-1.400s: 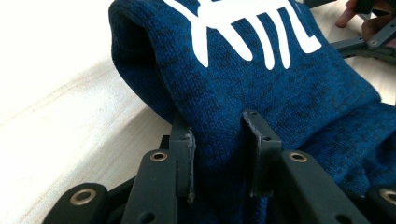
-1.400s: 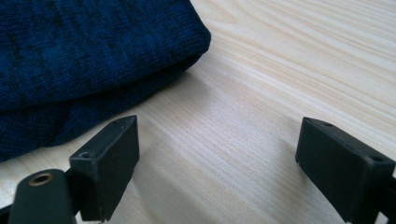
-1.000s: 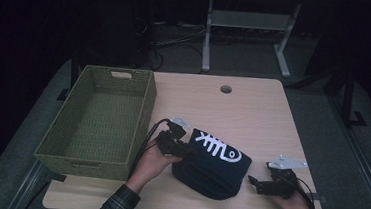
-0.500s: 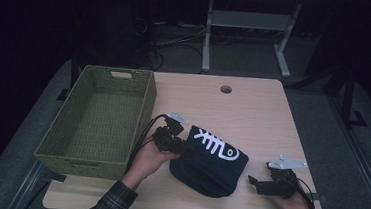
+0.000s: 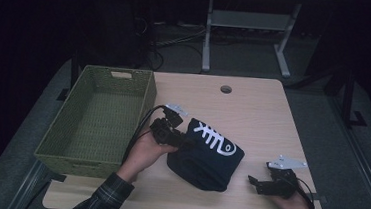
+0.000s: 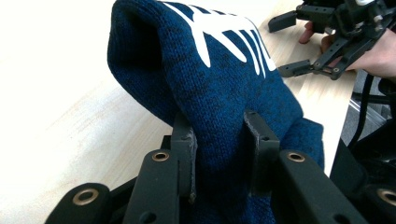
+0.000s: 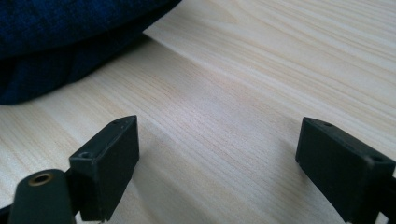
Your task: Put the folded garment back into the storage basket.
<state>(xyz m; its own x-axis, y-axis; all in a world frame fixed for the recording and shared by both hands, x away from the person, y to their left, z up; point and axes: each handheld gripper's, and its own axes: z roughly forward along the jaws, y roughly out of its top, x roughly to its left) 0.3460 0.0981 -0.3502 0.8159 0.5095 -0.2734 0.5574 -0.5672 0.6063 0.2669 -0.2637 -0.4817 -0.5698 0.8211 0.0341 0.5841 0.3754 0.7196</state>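
The left gripper (image 5: 180, 140) is clamping a thick fold of the dark blue knit sweater (image 5: 205, 155) between its jaws, at the garment's left edge; in the left gripper view both pads are pressing into the wool, and the white fishbone print (image 6: 224, 32) is showing on the bunched cloth; the sweater is lying near the middle of the wooden table (image 5: 258, 110), toward the near edge, just right of the green woven basket (image 5: 94, 122); the right gripper (image 5: 260, 183) is resting near the table's near right corner, apart from the sweater, its jaws standing wide with only bare tabletop between them.
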